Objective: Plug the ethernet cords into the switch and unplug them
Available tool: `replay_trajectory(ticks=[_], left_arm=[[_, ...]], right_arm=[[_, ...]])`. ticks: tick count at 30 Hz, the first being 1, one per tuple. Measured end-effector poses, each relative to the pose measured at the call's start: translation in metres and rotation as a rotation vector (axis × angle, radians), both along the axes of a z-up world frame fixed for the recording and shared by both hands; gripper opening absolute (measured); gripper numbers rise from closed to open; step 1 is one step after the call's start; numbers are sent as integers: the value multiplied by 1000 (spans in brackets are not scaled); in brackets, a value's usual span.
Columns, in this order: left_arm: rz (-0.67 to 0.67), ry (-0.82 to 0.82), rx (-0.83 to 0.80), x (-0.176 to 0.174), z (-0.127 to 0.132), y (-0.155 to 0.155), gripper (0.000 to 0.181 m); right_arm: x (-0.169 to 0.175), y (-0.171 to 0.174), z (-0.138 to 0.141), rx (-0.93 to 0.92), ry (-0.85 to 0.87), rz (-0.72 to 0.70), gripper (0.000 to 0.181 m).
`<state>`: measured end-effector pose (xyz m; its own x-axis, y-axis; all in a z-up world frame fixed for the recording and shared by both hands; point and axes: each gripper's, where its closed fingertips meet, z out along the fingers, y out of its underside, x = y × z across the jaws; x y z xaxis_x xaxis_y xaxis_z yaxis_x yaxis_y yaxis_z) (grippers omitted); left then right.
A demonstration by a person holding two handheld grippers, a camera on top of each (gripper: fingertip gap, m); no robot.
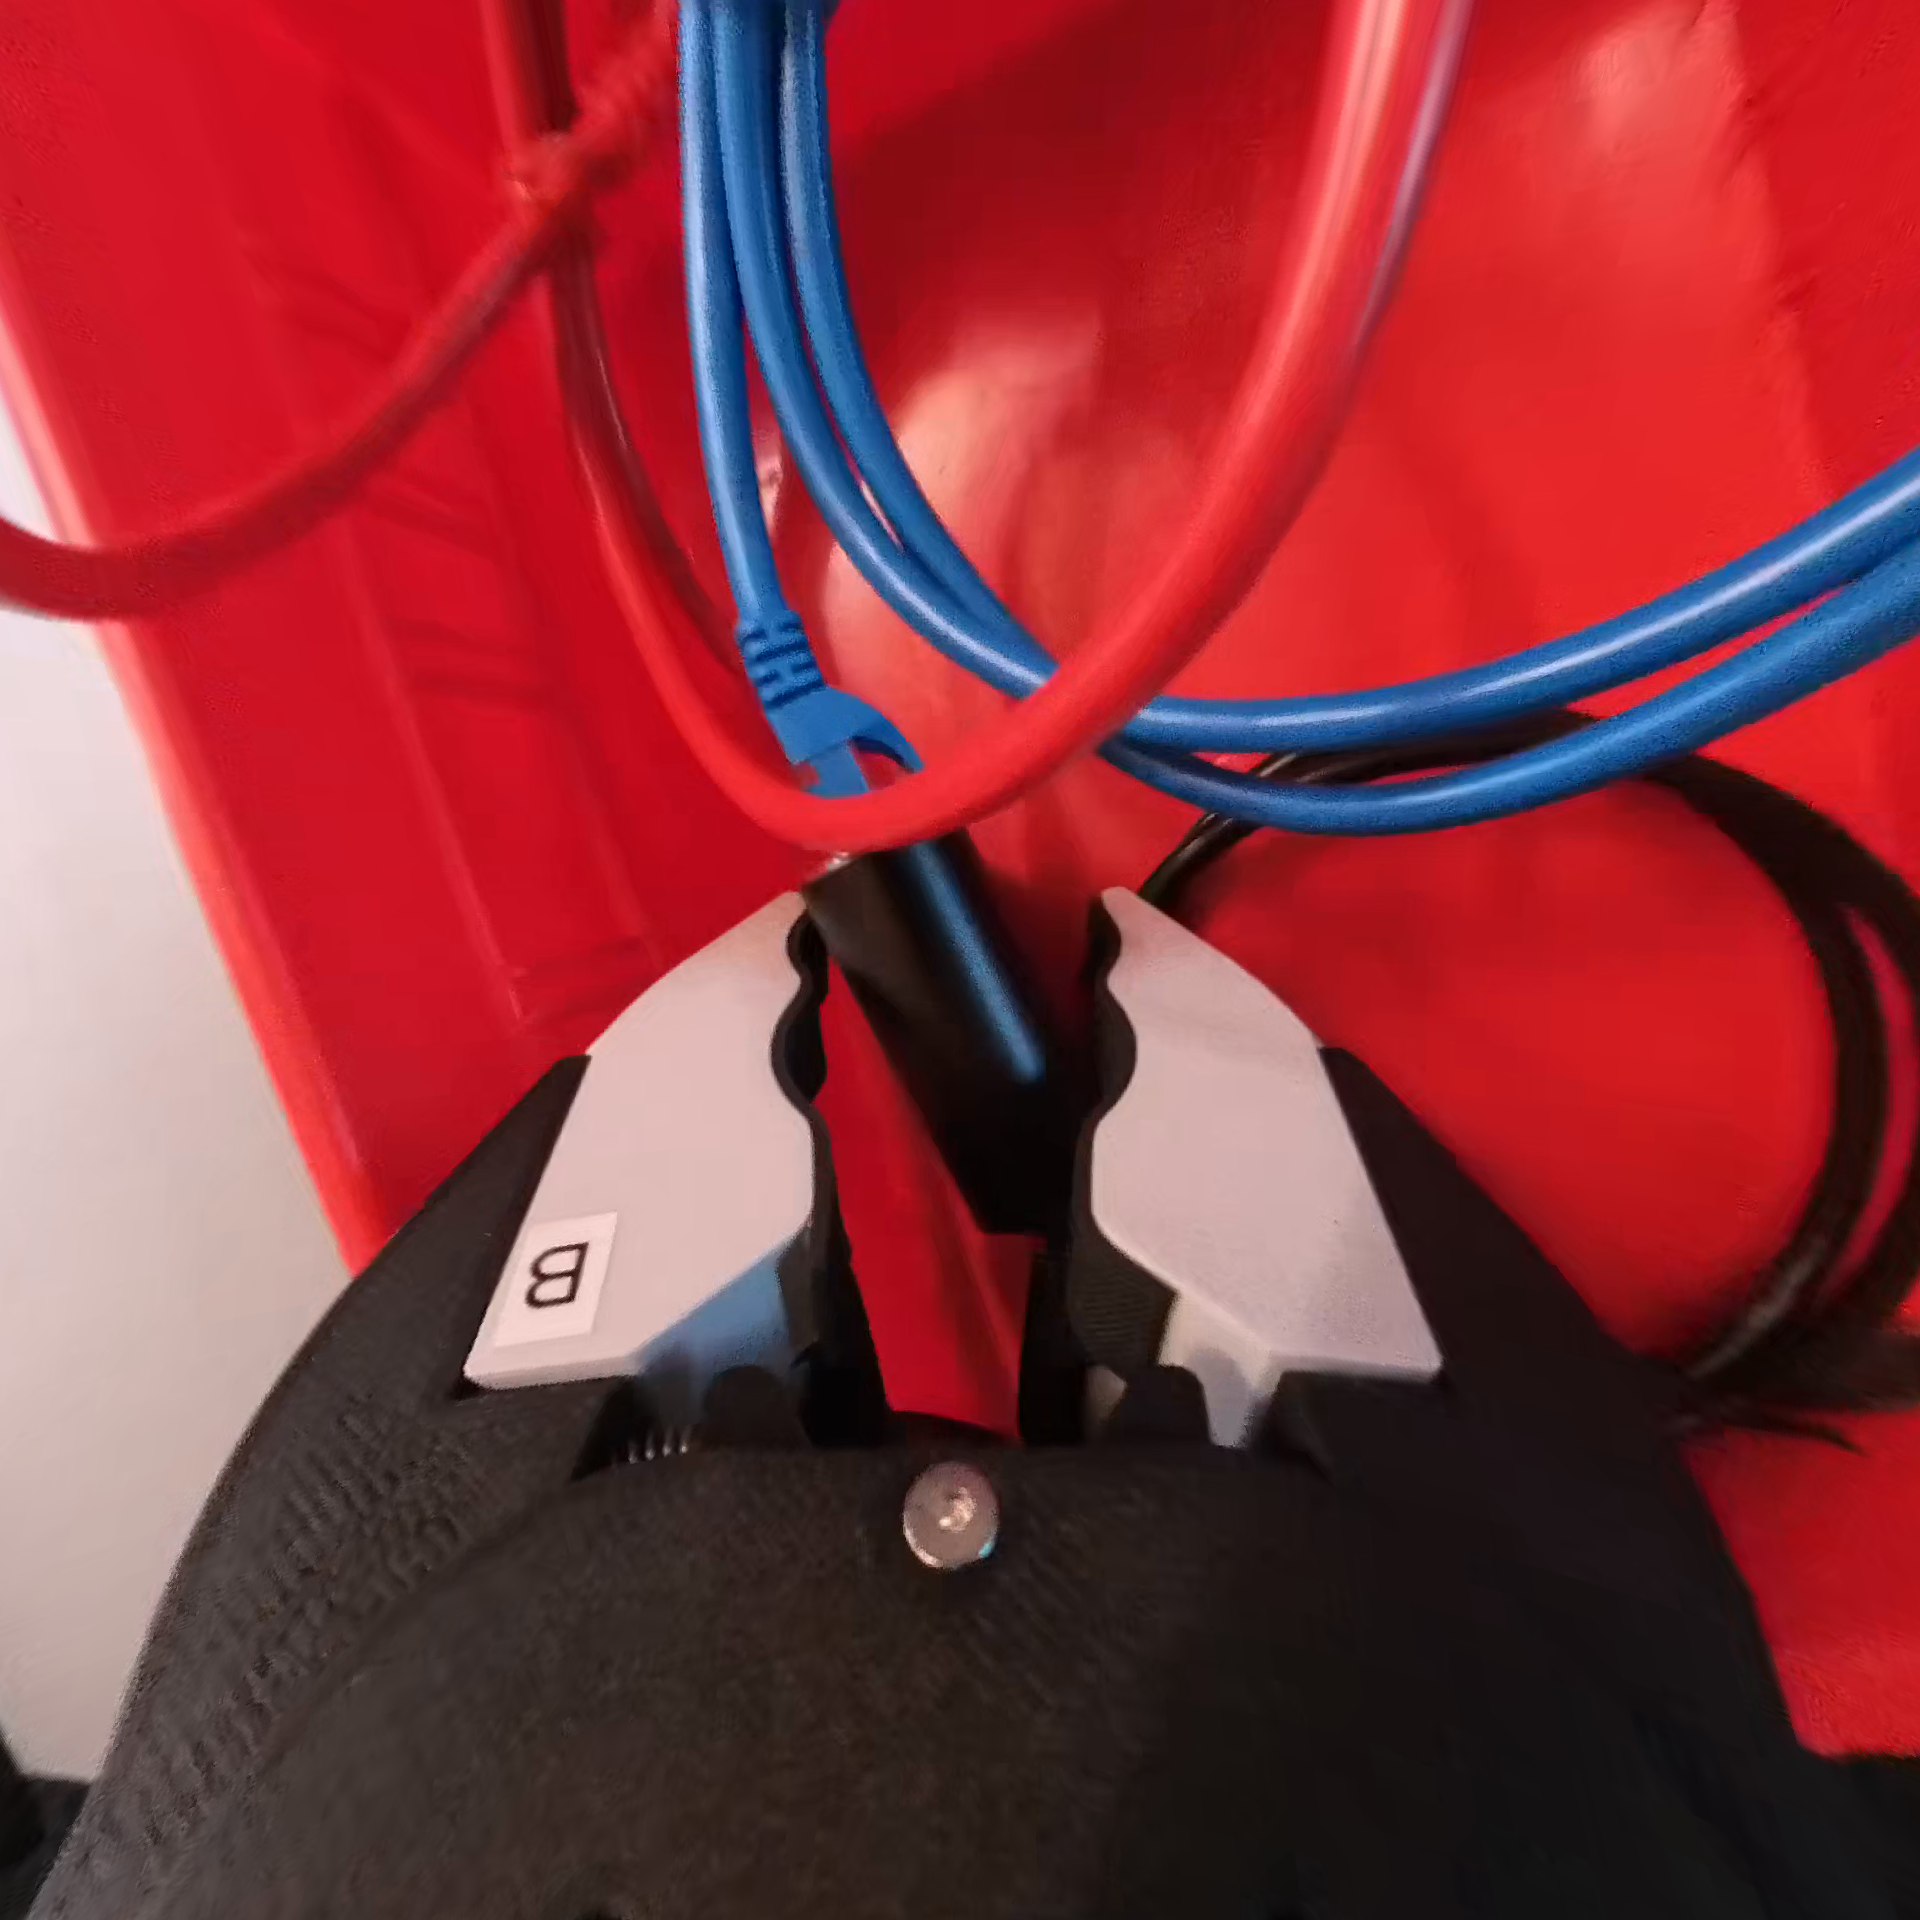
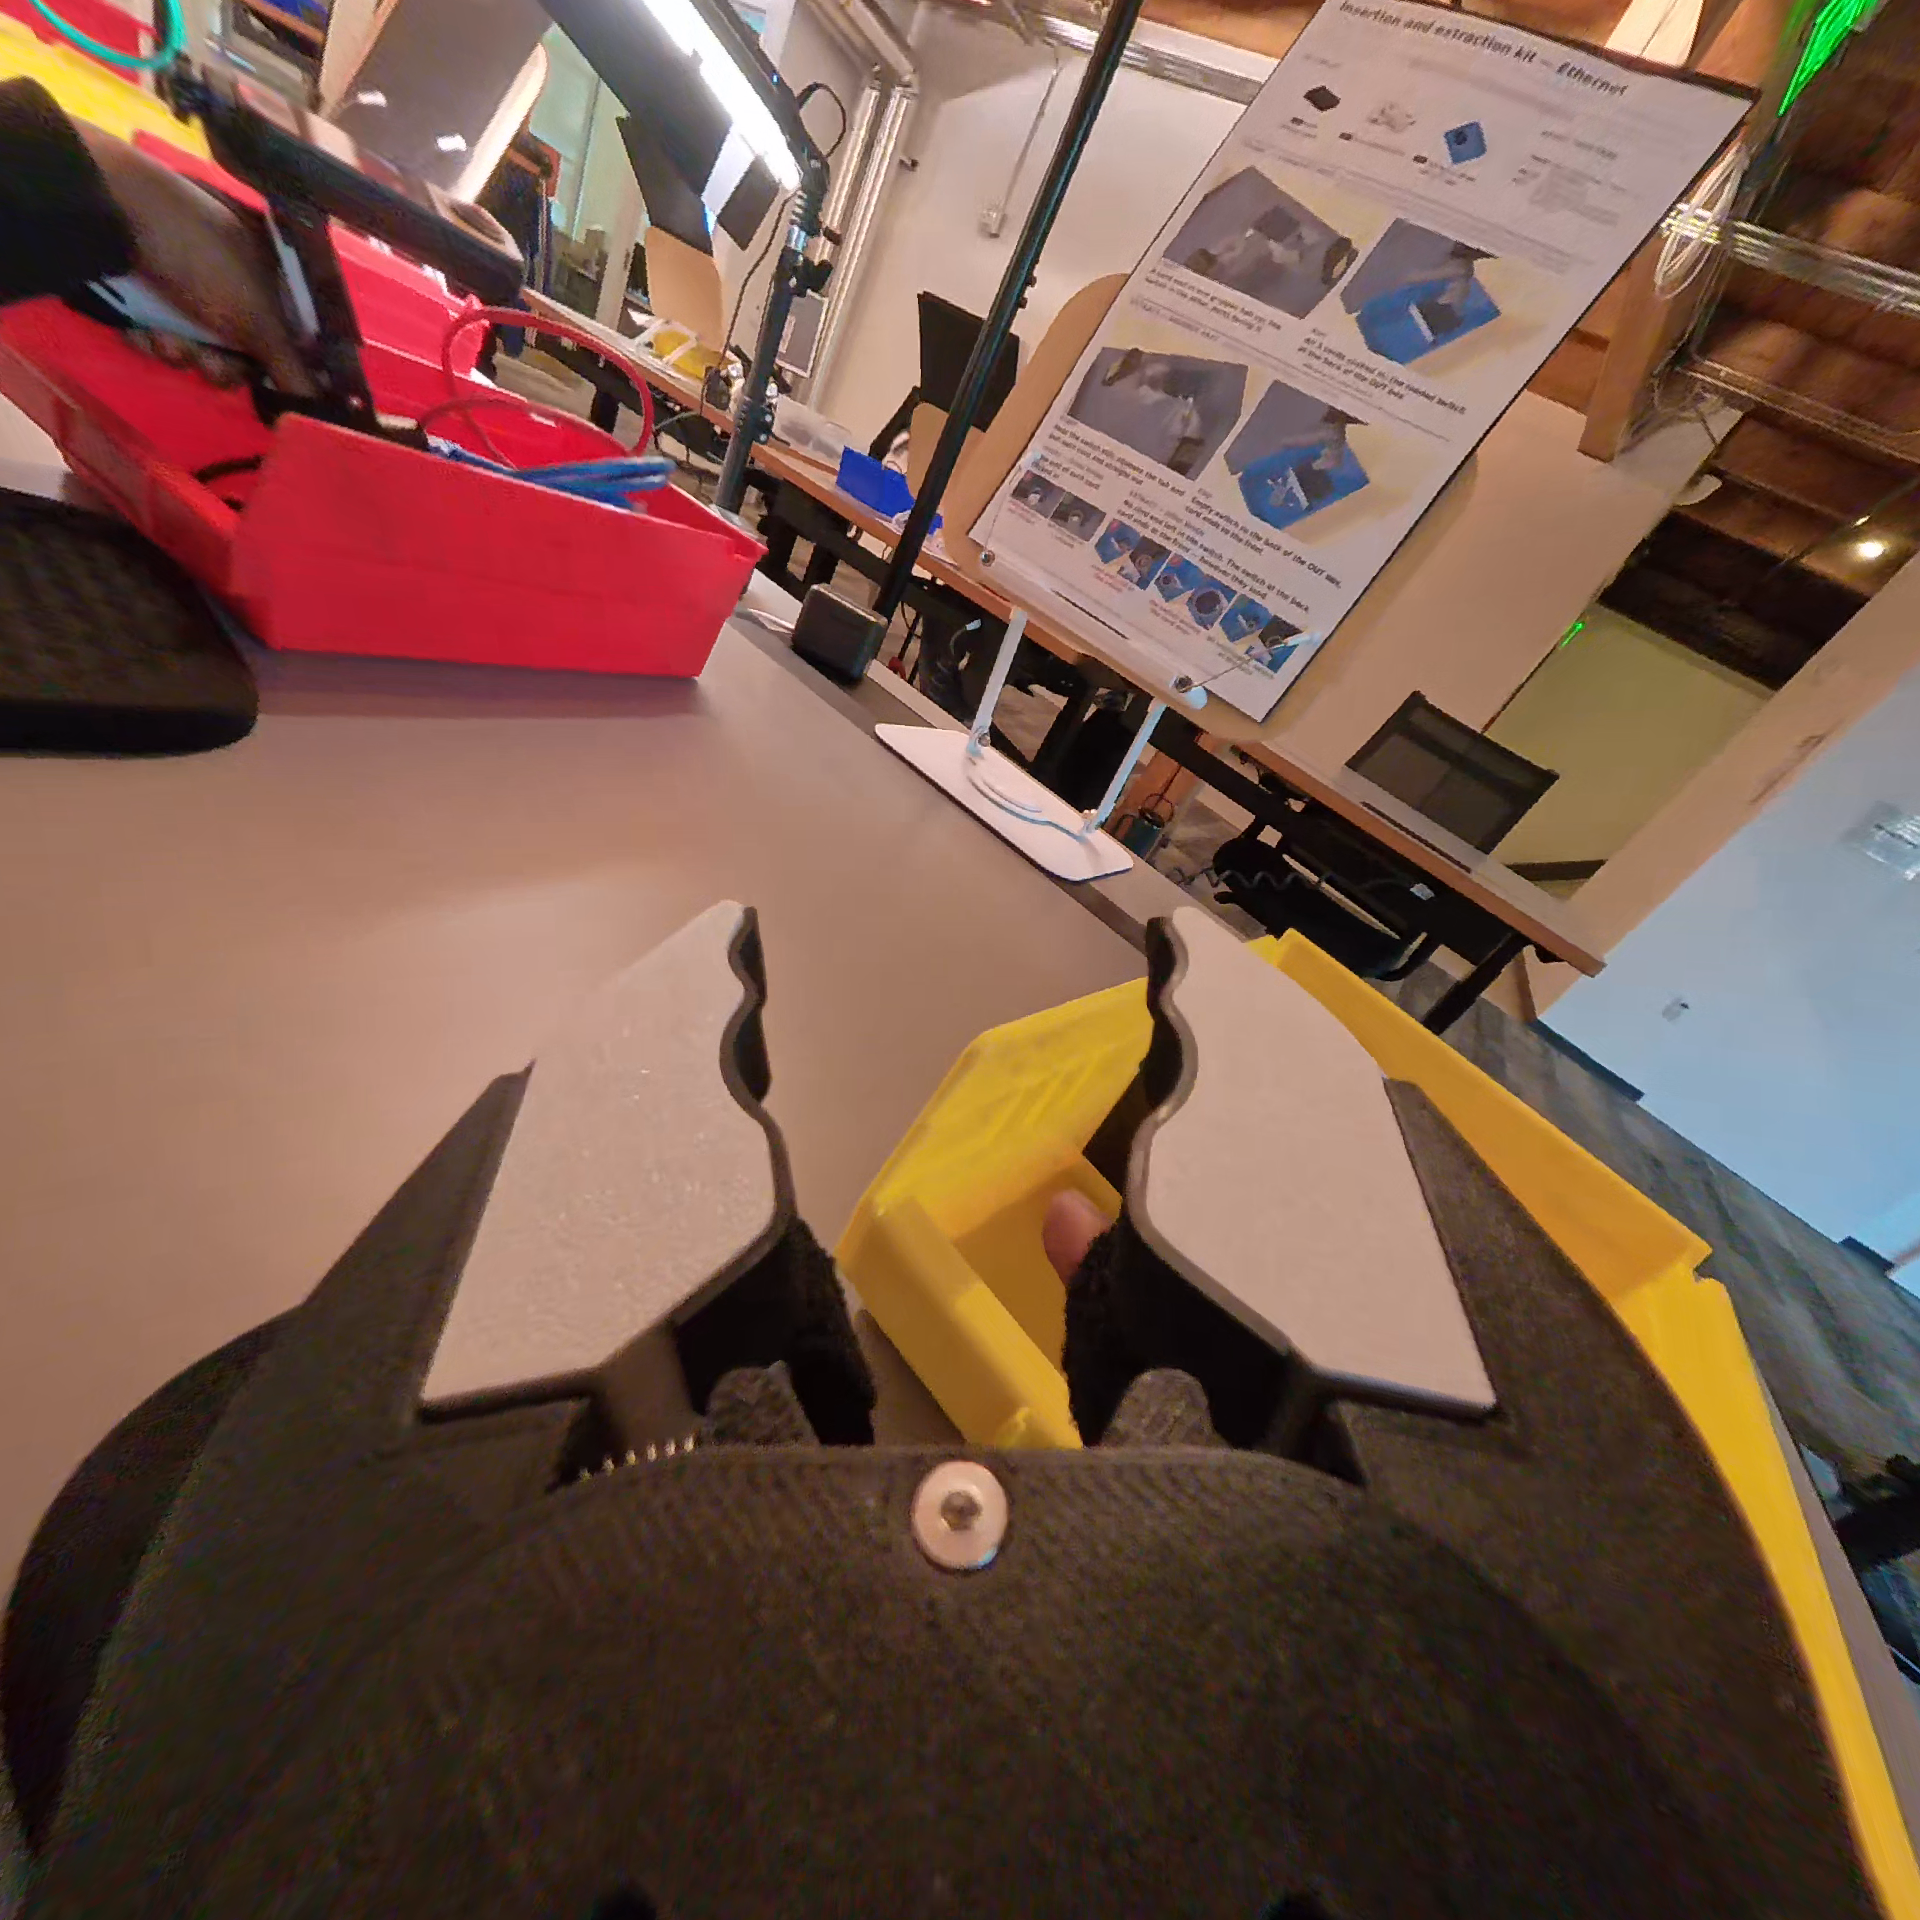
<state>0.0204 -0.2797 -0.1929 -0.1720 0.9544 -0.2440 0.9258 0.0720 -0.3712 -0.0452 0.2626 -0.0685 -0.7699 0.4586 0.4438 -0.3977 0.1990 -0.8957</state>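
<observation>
In the left wrist view I look down into a red bin (image 1: pixel 1455 416). My left gripper (image 1: pixel 956 914) stands with its jaws partly closed around a black, slim switch (image 1: pixel 935 1039) that lies tilted between them. The left finger touches it; a narrow gap shows on the right. A blue ethernet cord (image 1: pixel 1351 717) ends in a blue plug (image 1: pixel 795 696) at the switch's far end; a red cord (image 1: pixel 1195 520) crosses there and hides whether it is plugged in. My right gripper (image 2: pixel 951 935) is open and empty, low over the grey table (image 2: pixel 416 883).
A coiled black cable (image 1: pixel 1860 1039) lies in the bin at the right. In the right wrist view the red bin (image 2: pixel 468 582) stands at the back left, a yellow bin (image 2: pixel 1558 1174) just under my right fingers, an instruction board (image 2: pixel 1351 364) on a white stand (image 2: pixel 997 800) ahead. Across from one pair of fingers to the other is roughly 55 cm. Between my left fingertips and the blue plug (image 1: pixel 795 696) there is roughly 5 cm.
</observation>
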Motion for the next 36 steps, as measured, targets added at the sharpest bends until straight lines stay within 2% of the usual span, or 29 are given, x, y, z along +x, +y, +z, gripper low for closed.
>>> replay_trajectory(ticks=[5, 9, 15, 18, 20, 22, 25, 28, 31, 36], left_arm=[[-5, 44, -99, 6, 6, -10, 30], [-10, 201, -170, 4, 36, -15, 27], [-32, 503, -305, -1, 104, -12, 25], [-49, 711, -436, 0, 154, -6, 26], [-71, 890, -461, 3, 190, 10, 26], [-142, 1061, -369, 1, 219, 38, 25], [-332, 1281, -25, -8, 251, 93, 26], [-488, 1421, 309, -6, 280, 138, 26], [-603, 1485, 551, 3, 301, 173, 26], [-798, 1475, 895, 26, 324, 225, 26]], right_arm=[[-4, -2, -7, 31, 3, -16, 68], [-7, -3, -13, 72, 23, -43, 66], [-5, -4, -8, 47, 42, -38, 64], [-6, -4, -7, 47, 54, -48, 63], [-4, -6, -5, 33, 58, -40, 63], [-1, -9, -3, 18, 55, -26, 63], [2, -14, -5, 35, 35, -20, 62], [8, -20, -2, 13, -8, 8, 59], [19, -30, 7, -67, -88, 85, 57], [42, -48, 16, -171, -206, 239, 58]])
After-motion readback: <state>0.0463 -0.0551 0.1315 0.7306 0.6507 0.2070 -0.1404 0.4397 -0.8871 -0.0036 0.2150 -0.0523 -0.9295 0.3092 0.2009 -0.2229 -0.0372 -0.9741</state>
